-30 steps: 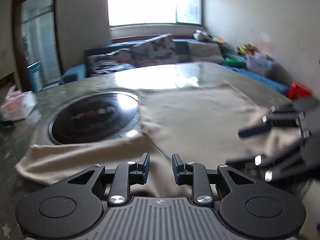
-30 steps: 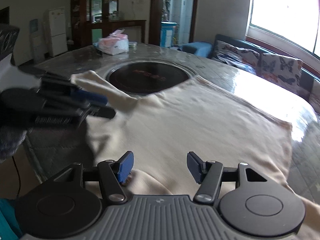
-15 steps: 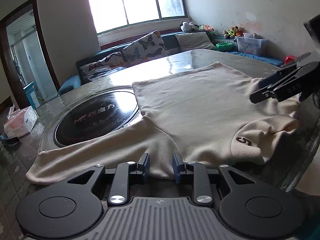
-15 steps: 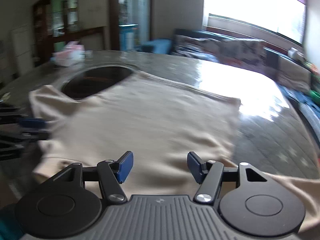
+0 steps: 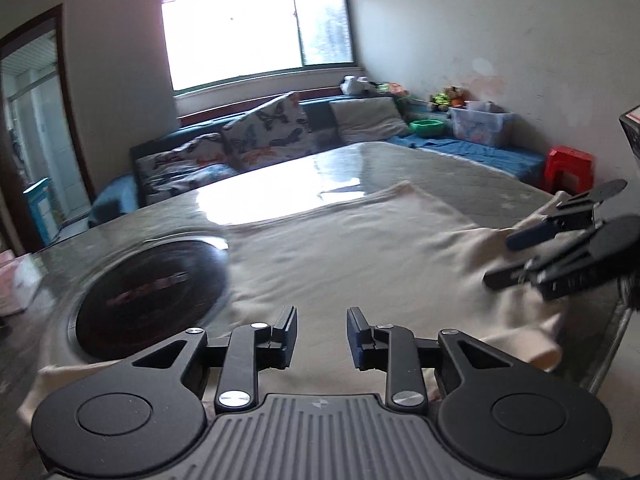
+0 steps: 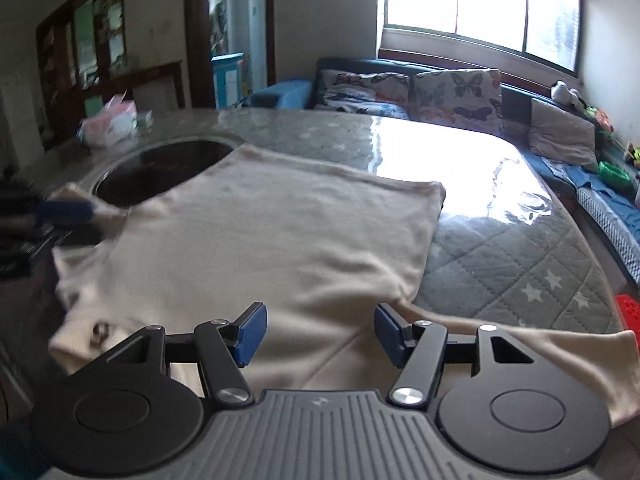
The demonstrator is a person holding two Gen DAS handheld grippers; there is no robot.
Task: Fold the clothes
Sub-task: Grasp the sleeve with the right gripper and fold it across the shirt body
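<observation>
Just beside the round black cooktop point(image 6: 160, 166) sunk in the table point(image 6: 516, 248), a beige long-sleeve top point(image 6: 256, 240) lies spread flat, one sleeve reaching past the cooktop's near rim, the other trailing the opposite way. Sleeve-to-sleeve axis runs crosswise to both grippers; body extends away from them. Left gripper point(image 5: 322, 338) over the cooktop-side shoulder, jaws parted a moderate gap, holding nothing. Right gripper point(image 6: 320, 334) over the far-side armpit and sleeve, jaws wide apart, empty. Each arm is nearer its own sleeve; likely next step is pinching a sleeve or shoulder to fold inward. Cloth is limp and may bunch.
</observation>
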